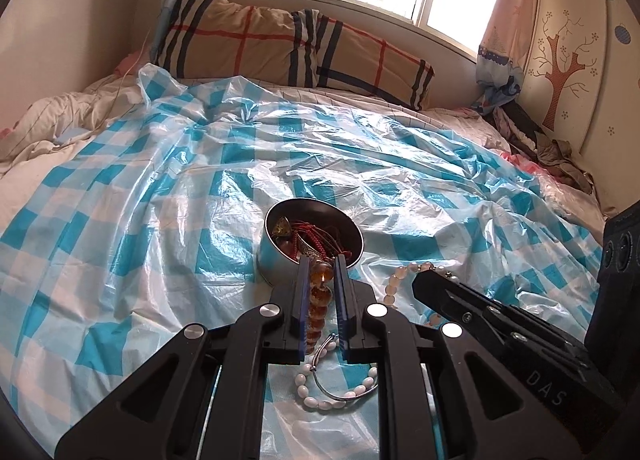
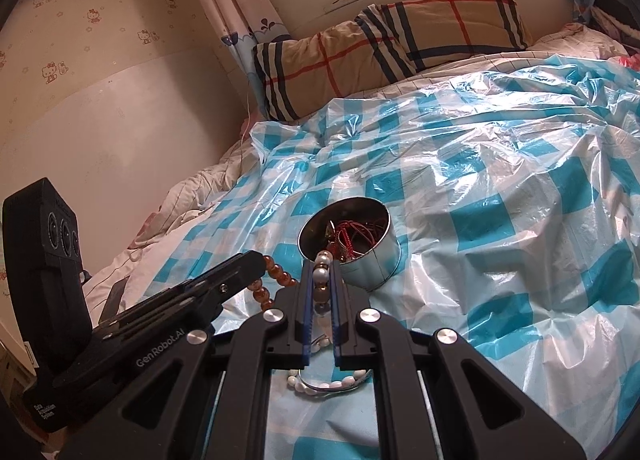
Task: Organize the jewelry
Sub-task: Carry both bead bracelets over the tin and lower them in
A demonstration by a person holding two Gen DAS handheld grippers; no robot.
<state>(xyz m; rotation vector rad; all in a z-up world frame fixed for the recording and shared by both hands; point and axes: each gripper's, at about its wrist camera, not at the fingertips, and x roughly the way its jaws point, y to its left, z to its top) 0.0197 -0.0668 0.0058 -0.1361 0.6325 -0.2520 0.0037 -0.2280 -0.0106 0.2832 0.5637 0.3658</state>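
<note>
The tin (image 1: 276, 260) hides its near rim behind the jaws; the tangled red cords (image 1: 320, 238) inside are too small to tell apart.

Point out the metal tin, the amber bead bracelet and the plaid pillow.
metal tin (image 1: 269, 260), left wrist view, outer side wall.
amber bead bracelet (image 1: 320, 296), left wrist view, bead between the jaws.
plaid pillow (image 2: 360, 56), right wrist view, front face.

A blue-and-white checked plastic sheet (image 1: 168, 180) covers the bed; far off lies a tan pillow (image 1: 280, 44) crossed with navy and red stripes. The silver tin (image 1: 276, 260) holds red cords (image 1: 320, 238). Amber beads (image 1: 320, 292) sit between the black left gripper's (image 1: 323, 260) blue pads (image 1: 304, 300); nearer lies a white bead bracelet (image 1: 316, 400)
</note>
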